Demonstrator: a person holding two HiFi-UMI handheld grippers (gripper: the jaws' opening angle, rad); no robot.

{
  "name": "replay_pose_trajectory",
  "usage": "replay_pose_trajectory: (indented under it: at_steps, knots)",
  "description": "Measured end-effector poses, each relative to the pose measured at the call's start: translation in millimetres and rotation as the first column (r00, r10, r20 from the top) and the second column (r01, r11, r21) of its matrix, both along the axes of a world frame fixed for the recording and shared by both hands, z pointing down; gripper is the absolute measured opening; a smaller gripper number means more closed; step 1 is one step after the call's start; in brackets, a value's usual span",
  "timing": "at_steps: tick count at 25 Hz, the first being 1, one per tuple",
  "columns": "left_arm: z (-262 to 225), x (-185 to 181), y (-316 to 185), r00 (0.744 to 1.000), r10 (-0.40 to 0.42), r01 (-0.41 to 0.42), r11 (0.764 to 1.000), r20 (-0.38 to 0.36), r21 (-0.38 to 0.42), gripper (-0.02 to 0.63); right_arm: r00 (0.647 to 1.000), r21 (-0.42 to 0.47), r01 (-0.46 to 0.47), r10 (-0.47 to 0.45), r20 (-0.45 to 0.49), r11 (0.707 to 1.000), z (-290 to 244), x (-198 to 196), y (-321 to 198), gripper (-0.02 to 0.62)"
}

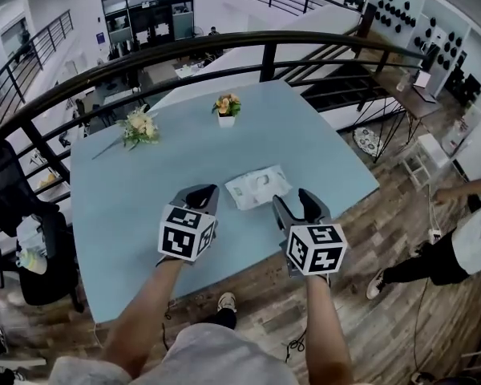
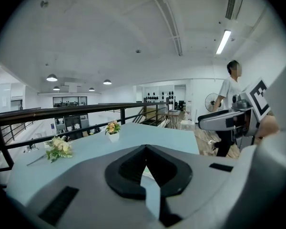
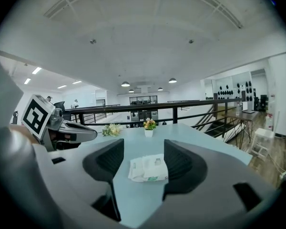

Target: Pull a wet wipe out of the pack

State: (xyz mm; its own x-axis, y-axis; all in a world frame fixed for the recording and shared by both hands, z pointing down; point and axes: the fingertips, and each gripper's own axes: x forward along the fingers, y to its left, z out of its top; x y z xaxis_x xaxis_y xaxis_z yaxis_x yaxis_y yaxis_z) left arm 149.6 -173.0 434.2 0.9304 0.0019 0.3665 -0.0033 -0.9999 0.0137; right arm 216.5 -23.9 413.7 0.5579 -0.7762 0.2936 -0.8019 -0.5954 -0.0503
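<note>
**Wipe pack flat on the table, neither gripper holding it**

The wet wipe pack [image 1: 256, 188] lies flat on the pale blue table [image 1: 144, 183], near its front edge, between the two grippers and a little ahead of them. It is white and slightly crumpled, with a small green mark along its near edge in the right gripper view. Its print is too small to read, and whether its flap is open cannot be told. In the left gripper view the pack is almost wholly hidden behind the jaws. At most a pale sliver shows through the slit between them, and that is hard to make out.

The left gripper [image 1: 199, 192] has its jaws closed tip to tip. Only a narrow wedge of table shows behind the tips, and nothing is held. The right gripper [image 1: 298, 203] has its jaws wide apart. In its own view the pack appears between them, but it rests on the table beyond the tips and is not gripped. From the head view, that gripper's inner jaw is just beside the pack's right end; whether they touch cannot be told.

The marker cube [image 1: 186, 233] on each gripper carries black-and-white square patterns, with no letters.

Farther back on the table stand a small white pot of flowers [image 1: 226, 112] and, to its left, a loose bunch of flowers [image 1: 139, 127]. A black railing [image 1: 266, 61] curves behind the table. A person [image 1: 473, 239] at the right edge is cut off by the frame.
</note>
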Motion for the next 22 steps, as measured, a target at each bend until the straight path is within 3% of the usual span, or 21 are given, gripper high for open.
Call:
replay_pose_trajectory:
  at_steps: [9,22]
  knots:
    - [6,46,-36,1.0,-0.019,0.019,1.0,0.019,-0.011,-0.006,1.0,-0.005,0.012,-0.012,0.012,1.0,1,50,-37,0.245]
    - [19,71,-88,0.998,-0.063,0.064,0.997,0.027,-0.041,-0.006,1.0,-0.029,0.028,-0.028,0.014,0.999,2,87,-82,0.245]
